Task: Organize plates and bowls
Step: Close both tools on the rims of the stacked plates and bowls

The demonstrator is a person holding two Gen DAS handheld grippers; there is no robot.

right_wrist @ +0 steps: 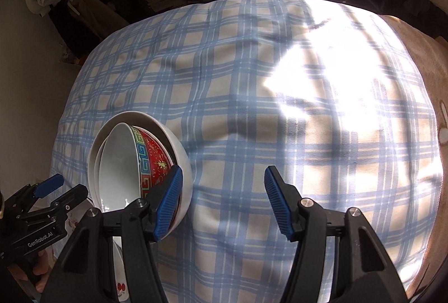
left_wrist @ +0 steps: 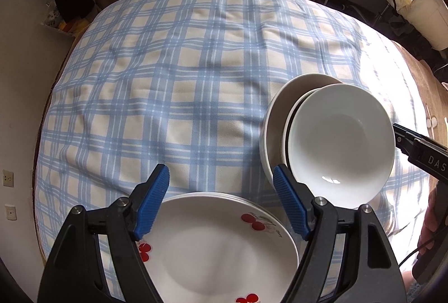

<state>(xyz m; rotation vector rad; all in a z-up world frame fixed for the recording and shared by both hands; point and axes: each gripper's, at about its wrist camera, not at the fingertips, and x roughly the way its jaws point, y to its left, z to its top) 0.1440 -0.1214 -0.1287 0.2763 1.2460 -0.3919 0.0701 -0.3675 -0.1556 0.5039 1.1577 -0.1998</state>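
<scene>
Left gripper: pointed steeply down at the table, black arms spread, blue ribbed pads apart and gripping nothing. Below it lies a stack of plates, white with red cherry prints near the rim; the top plate is flat and upright, and thin edges of others show beneath its far rim. The stack sits under and between the two fingers, which hang above it without contact that can be seen.

To the right of the plates, just beside them, stand nested bowls. The outer bowl is cream-white and the largest; a plain white bowl rests inside it, tilted toward the camera. In the right wrist view a third bowl, red outside with a multicoloured key-pattern band, shows tipped on edge between the white one and the outer wall. The right pad of the left gripper overlaps the outer bowl's near rim in the picture; whether it touches cannot be told.

Right gripper: also angled steeply down, jaws released and empty. Its left pad lies over the outer bowl's right side; contact is unclear. Its right pad hangs over bare cloth, a blue and cream check, sunlit at the right. A hand shows at the frame edge.
</scene>
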